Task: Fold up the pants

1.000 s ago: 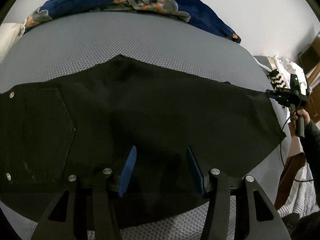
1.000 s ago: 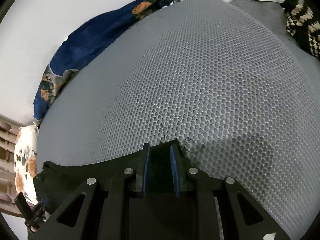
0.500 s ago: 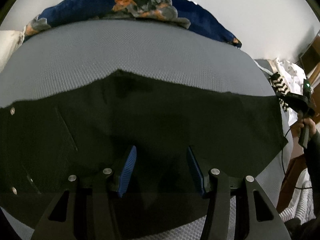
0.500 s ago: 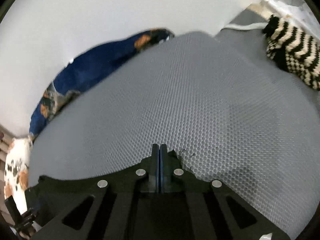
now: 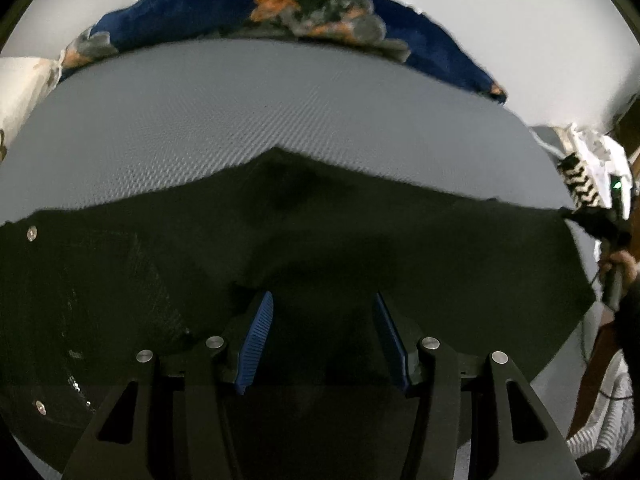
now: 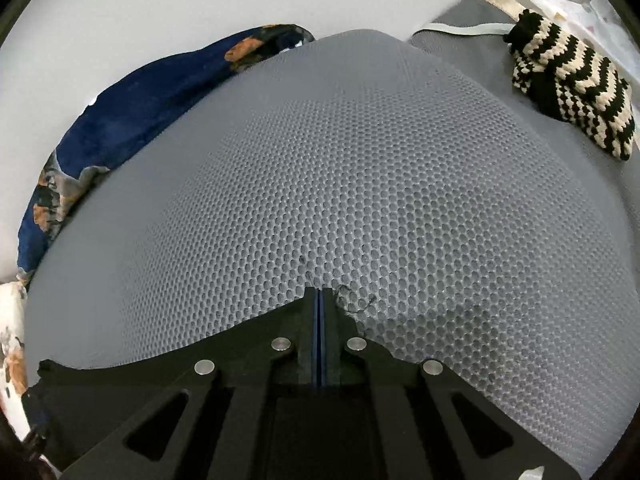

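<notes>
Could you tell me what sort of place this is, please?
Most likely a bedroom: the pants lie on a grey mesh mattress, a blue blanket is bunched against the white wall, and a striped knit lies nearby.

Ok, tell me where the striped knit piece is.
In the right wrist view the striped knit piece lies at upper right on the grey mattress, well beyond the black pants.

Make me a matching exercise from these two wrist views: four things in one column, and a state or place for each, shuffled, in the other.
Things:
1. left tongs
2. right tongs
3. black denim pants
4. black-and-cream striped knit piece

States or places:
A. spread on the grey mesh mattress
B. open above the fabric
C. far right, off the mesh
D. shut on a pants corner

Pairs: 1-B, 2-D, 3-A, 4-C
</notes>
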A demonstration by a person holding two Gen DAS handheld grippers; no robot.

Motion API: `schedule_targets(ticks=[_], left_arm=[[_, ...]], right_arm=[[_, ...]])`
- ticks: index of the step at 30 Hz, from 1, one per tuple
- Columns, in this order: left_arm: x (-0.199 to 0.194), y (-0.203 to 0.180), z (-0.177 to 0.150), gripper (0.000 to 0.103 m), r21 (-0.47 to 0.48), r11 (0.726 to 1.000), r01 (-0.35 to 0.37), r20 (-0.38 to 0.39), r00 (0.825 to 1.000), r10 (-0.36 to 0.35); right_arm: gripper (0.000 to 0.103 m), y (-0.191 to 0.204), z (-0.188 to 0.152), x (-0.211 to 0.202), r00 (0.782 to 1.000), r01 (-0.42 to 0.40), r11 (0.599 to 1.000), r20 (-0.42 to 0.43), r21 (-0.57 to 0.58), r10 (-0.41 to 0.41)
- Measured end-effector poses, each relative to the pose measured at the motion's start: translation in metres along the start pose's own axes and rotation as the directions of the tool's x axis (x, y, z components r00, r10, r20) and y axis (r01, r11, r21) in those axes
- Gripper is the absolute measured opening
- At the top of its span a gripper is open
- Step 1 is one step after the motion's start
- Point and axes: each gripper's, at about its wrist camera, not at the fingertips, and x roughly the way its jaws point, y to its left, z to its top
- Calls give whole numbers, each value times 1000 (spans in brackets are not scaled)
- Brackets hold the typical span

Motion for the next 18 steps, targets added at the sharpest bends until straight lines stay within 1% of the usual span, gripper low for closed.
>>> schedule_targets(ticks=[1,2,3,4,5,7,8,10,11,13,16,18], left_arm=[[5,3,-1,53,-6,1000,-7,-15,1000,7],[4,5,-2,53,-3,1000,3,9,1000,-3],[4,5,-2,53,0,1000,4,9,1000,-4],[4,4,-2,53,1,1000,3,4,1000,-3],[4,4,-1,53,2,1000,4,2,1000,-4],[2,6,0,53,-2,1000,13,3,1000,-13],[-2,7,0,53,-9,1000,16,15,1000,-15],[-10,11,-1,53,-16,1000,15,43,999,-14],[-15,14,-1,53,-18,1000,11,62,998,-10],[-23,18,0,53,-18,1000,-7,90,996,9],[-34,31,1,53,-29,999,-35,122,992,38],[-39,41,0,53,-44,998,-50,133,990,56]], right_arm=[[1,0,0,1,1000,12,1000,-2,0,-12],[5,-1,1,1,1000,23,1000,-8,10,-22],[6,0,2,1,1000,23,1000,-16,15,-23],[11,0,3,1,999,34,999,-26,20,-34],[20,2,3,-2,998,53,998,-35,23,-52],[26,9,5,-9,997,69,998,-27,11,-69],[26,14,5,-16,996,84,996,-7,5,-84],[26,27,7,-29,996,88,996,29,-22,-87],[26,35,7,-34,996,75,996,42,-39,-74],[26,61,4,-43,999,4,996,39,-85,0],[26,110,-5,-44,996,-91,980,-9,-175,91],[26,148,-16,-39,985,-170,956,-67,-239,158]])
